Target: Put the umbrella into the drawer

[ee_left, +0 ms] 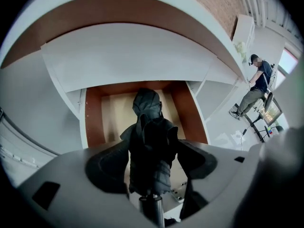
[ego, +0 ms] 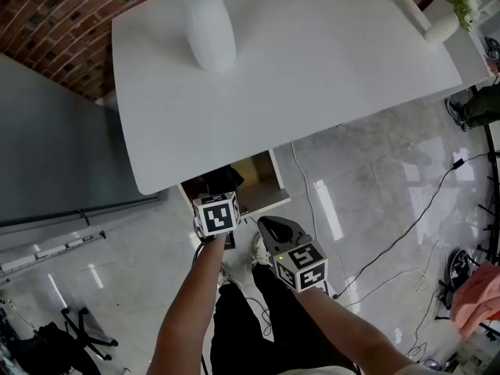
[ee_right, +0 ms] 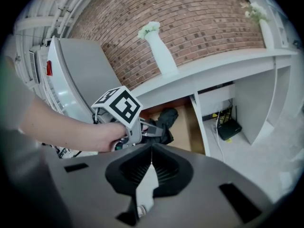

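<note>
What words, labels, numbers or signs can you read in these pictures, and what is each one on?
No readable words, numbers or brands anywhere.
Black-and-white square markers on the white cube of the left hand-held gripper: patterns, not text.
Same kind on the white cube of the right hand-held gripper: patterns, not text.
Small red patch on the tall grey unit: too small to read.
</note>
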Available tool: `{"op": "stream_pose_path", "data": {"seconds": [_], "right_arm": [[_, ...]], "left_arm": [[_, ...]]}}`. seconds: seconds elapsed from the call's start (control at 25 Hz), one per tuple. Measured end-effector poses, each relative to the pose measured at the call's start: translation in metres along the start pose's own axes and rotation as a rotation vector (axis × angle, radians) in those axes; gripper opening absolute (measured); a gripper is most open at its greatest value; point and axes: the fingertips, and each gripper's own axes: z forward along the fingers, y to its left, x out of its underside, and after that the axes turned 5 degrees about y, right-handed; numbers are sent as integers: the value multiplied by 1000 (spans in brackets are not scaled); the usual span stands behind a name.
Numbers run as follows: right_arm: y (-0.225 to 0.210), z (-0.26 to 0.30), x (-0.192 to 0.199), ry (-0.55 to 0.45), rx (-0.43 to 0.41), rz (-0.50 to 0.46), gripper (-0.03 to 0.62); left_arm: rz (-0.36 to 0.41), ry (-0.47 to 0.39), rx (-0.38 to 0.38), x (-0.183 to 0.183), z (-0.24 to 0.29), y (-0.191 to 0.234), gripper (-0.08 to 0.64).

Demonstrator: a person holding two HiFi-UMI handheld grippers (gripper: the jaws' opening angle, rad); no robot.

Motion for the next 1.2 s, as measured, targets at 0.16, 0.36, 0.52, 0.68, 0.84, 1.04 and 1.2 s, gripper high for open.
{"op": "stream_pose_path", "data": {"seconds": [0.16, 0.36, 0.52, 0.68, 0.84, 1.04, 1.2], "right_arm": [[14, -1, -5, 1, -12, -26, 18], [28, 0, -7, 7, -16, -45, 17], [42, -3, -11, 9, -6, -49, 17], [55, -12, -20, -2, 10, -50, 17], [69, -24, -30, -21, 35, -50, 17], [101, -42, -43, -53, 61, -45, 17], [141, -52, -51, -67, 53, -64, 18]], "left_arm": [[-6, 2, 13, 10, -21, -2, 308], [-27, -51, 0, 12, -45, 7, 167], [-68, -86, 18, 14, -69, 12, 84], [-131, -88, 68, 20, -97, 8, 41], [-178, -116, 138, 20, -133, 2, 21], [-210, -111, 248, 32, -180, -5, 8], [-217, -112, 284, 46, -216, 7, 8]]}}
